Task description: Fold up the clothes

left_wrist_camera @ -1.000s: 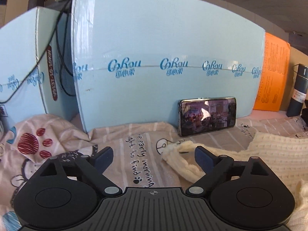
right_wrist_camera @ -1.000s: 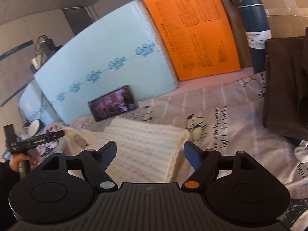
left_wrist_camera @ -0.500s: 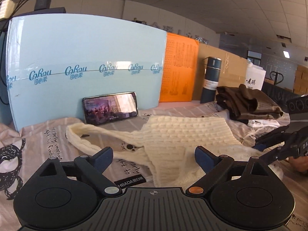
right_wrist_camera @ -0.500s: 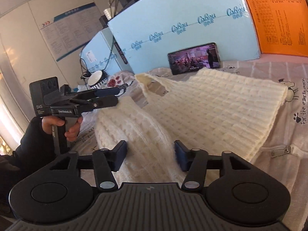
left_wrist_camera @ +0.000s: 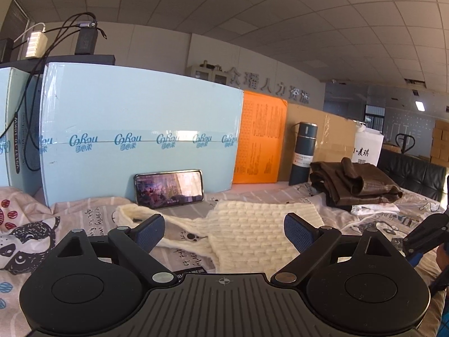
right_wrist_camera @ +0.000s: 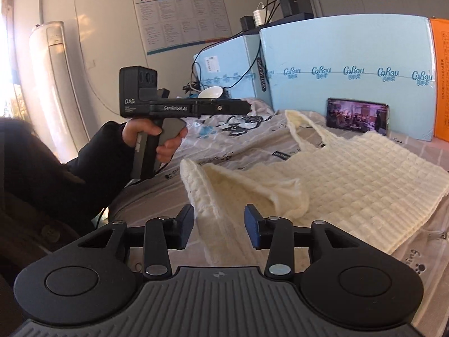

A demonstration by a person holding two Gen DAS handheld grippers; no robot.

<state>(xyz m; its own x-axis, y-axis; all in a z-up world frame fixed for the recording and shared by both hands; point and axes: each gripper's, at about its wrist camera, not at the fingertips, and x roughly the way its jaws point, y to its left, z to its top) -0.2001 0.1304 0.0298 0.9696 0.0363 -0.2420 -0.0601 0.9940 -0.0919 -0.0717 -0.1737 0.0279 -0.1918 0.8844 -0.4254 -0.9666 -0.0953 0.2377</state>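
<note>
A cream knitted sweater (left_wrist_camera: 252, 224) lies spread on the cartoon-print sheet (left_wrist_camera: 84, 216), one sleeve reaching toward the phone. My left gripper (left_wrist_camera: 224, 231) hovers over its near edge, open wide, with nothing between the fingers. In the right wrist view a raised fold of the sweater (right_wrist_camera: 238, 185) lies between the jaws of my right gripper (right_wrist_camera: 219, 224). Those jaws stand narrow and are opening, and the pads do not press the knit. The left gripper (right_wrist_camera: 244, 107) shows there from the side, held in a hand (right_wrist_camera: 157, 140) above the sheet, left of the sweater.
A phone (left_wrist_camera: 168, 189) leans on a pale blue box (left_wrist_camera: 140, 118) at the back. To the right stand an orange board (left_wrist_camera: 261, 143), a dark bottle (left_wrist_camera: 304, 154) and folded brown clothes (left_wrist_camera: 356, 185). A dark sleeve (right_wrist_camera: 56, 174) fills the left of the right wrist view.
Both grippers swung round toward the sweater. The right gripper's jaws narrowed around a fold of the knit, then widened a little. The left gripper stayed open.
</note>
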